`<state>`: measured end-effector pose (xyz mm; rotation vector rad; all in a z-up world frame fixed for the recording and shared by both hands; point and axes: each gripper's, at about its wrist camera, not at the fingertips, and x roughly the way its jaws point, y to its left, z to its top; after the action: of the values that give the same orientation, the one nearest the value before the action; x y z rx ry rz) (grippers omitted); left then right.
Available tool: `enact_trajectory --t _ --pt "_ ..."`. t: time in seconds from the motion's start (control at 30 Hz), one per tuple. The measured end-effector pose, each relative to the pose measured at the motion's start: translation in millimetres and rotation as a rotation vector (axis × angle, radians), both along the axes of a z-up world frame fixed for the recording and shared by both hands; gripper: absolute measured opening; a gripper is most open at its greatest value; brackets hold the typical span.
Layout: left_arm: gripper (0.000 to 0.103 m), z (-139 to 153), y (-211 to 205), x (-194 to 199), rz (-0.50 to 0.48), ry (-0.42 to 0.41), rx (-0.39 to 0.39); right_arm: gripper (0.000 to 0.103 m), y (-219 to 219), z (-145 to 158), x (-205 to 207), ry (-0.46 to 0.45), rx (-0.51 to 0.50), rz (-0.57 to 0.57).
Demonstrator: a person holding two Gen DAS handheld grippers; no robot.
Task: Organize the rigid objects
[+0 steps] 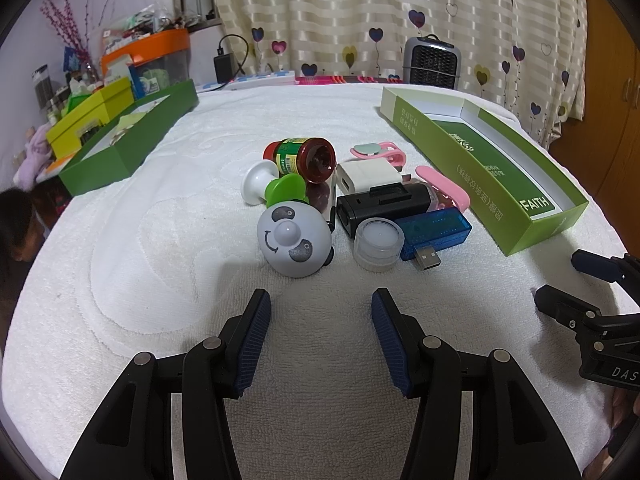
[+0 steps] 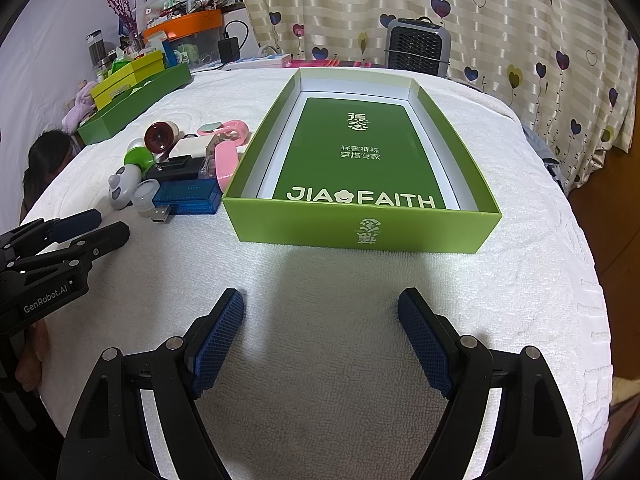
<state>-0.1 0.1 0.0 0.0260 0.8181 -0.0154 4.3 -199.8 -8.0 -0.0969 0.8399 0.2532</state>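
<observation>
Left gripper (image 1: 320, 304): jaws spread wide, nothing between them, hovering over the white towel (image 1: 160, 240) just short of the pile.
Right gripper (image 2: 320, 304): jaws spread wide, empty, over bare towel in front of the box's near short wall.
Box (image 2: 360, 236): light green, open-topped, on the right of the towel; long axis runs away from the right wrist camera; a dark green card printed "JIA FAITH" lies flat inside.
Pile: small items clustered left of the box, near its long left wall.
Panda (image 1: 295, 240): round grey toy, face turned toward the left wrist camera, nearest the left gripper.
Jar (image 1: 306, 158): lying on its side, red lid away, brown base pointing toward the camera and right.
Charger (image 1: 370, 176): white cube behind the black block.
Black block (image 1: 382, 204): long axis lies left to right.
USB stick (image 1: 434, 232): blue, translucent, metal plug pointing toward the left wrist camera and right.
Cap (image 1: 378, 242): clear, round, touching the stick's left side.
Pink clip (image 1: 444, 188): long axis slanting, between block and box.
Green tray (image 1: 132, 148): far left edge of the towel, well apart from the pile.
</observation>
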Motion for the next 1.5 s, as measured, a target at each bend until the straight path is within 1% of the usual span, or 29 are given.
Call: enact_trajectory --t 1.2,1.27,1.5 --pt "0.053 -0.1 -0.2 -0.5 0.002 0.006 0.004 0.080 0.2 0.5 0.9 0.003 0.001 0.002" --pt "0.053 -5.1 1.9 -3.2 0.004 0.015 0.005 0.080 0.4 0.7 0.9 0.006 0.001 0.005" --pt "0.052 -4.0 9.5 1.2 0.005 0.026 -0.004 0.080 -3.9 1.7 -3.3 0.012 0.022 0.040"
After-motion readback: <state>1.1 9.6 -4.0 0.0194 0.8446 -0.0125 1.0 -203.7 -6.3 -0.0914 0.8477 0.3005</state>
